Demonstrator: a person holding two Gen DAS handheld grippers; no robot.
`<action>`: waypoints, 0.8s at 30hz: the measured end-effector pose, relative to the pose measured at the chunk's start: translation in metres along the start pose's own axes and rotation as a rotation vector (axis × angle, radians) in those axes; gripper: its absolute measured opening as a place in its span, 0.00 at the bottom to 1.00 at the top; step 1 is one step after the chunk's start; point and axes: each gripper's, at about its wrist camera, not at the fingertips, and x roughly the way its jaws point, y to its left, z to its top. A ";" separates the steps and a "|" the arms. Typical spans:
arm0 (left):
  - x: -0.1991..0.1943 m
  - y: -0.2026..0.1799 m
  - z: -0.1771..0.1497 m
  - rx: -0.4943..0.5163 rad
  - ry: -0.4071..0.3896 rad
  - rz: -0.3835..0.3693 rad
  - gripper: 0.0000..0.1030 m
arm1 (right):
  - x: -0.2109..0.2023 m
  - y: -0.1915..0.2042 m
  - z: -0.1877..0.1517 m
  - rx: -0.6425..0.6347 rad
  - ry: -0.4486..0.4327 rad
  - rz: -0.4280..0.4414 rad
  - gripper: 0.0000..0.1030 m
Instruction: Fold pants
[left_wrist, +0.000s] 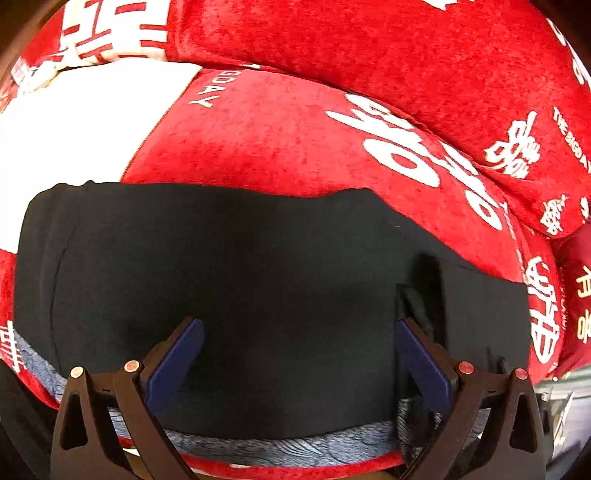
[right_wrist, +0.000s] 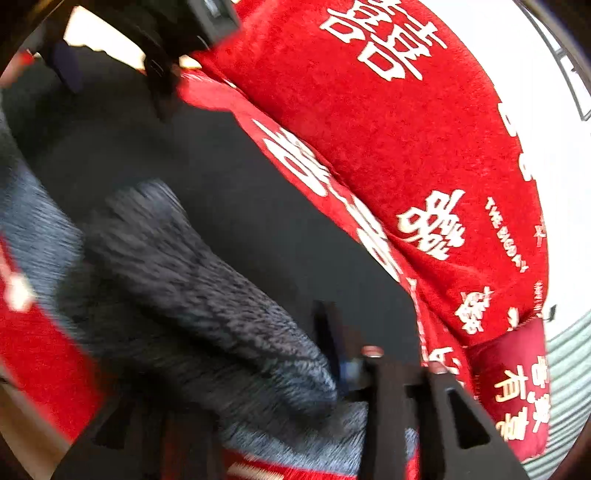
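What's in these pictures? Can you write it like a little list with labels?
bed cover: red blanket with white letters
pillow: red pillow behind it
clothes: black pants lying flat on the blanket
lining: fuzzy grey inside, showing at the near edge
left gripper: open above the pants, holding nothing
right gripper: blurry, one finger hidden behind the fuzzy cloth

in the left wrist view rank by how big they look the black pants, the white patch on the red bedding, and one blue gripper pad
1. black pants, filling the middle of the view
2. white patch, upper left
3. blue gripper pad, smallest, though its nearness to the camera enlarges it
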 end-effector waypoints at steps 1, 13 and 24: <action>-0.002 -0.003 0.000 0.007 -0.002 -0.009 1.00 | -0.013 -0.005 -0.001 0.017 -0.017 0.049 0.78; 0.011 -0.074 -0.048 0.285 -0.004 0.130 1.00 | 0.013 -0.140 -0.084 0.736 0.117 0.427 0.80; 0.023 -0.076 -0.058 0.291 -0.014 0.123 1.00 | 0.024 -0.169 -0.048 0.694 0.057 0.413 0.81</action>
